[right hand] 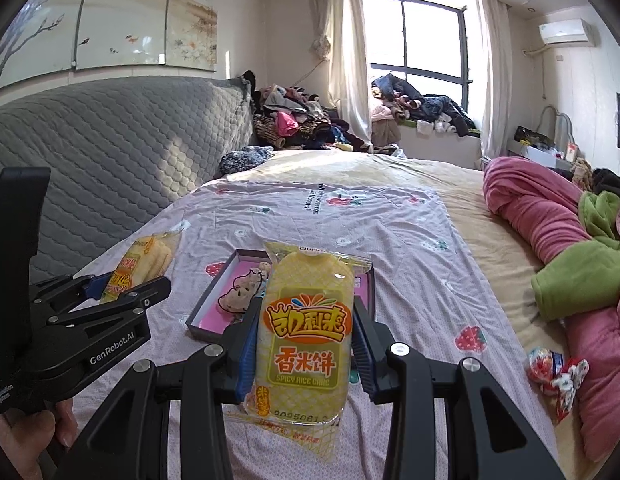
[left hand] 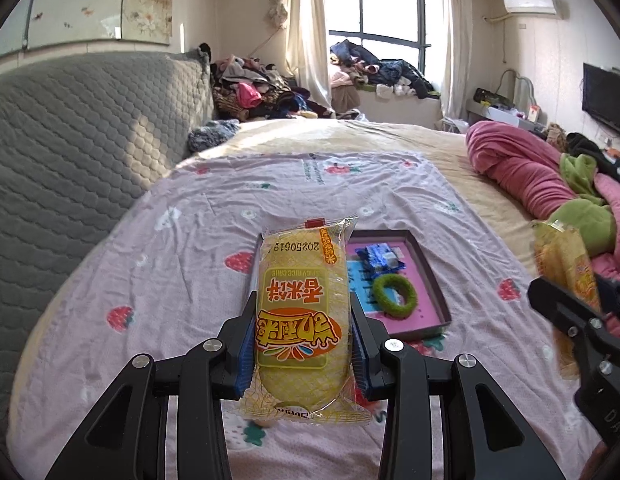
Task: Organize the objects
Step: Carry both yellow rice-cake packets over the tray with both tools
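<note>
**Two grippers, two rice cakes, one box**

Left gripper [left hand: 303,344] clamped on one rice cake [left hand: 297,308], label upside down, held above sheet [left hand: 189,240] in front of box [left hand: 426,268]. Right gripper [right hand: 305,348] clamped on second rice cake [right hand: 305,328], label upright, above same box. In box: one green ring [left hand: 394,294], one blue packet [left hand: 380,258], one pale plush [right hand: 241,290]. Near pink quilt [right hand: 550,216]: one red-and-white wrapper [right hand: 550,372] lying on bed.
</note>
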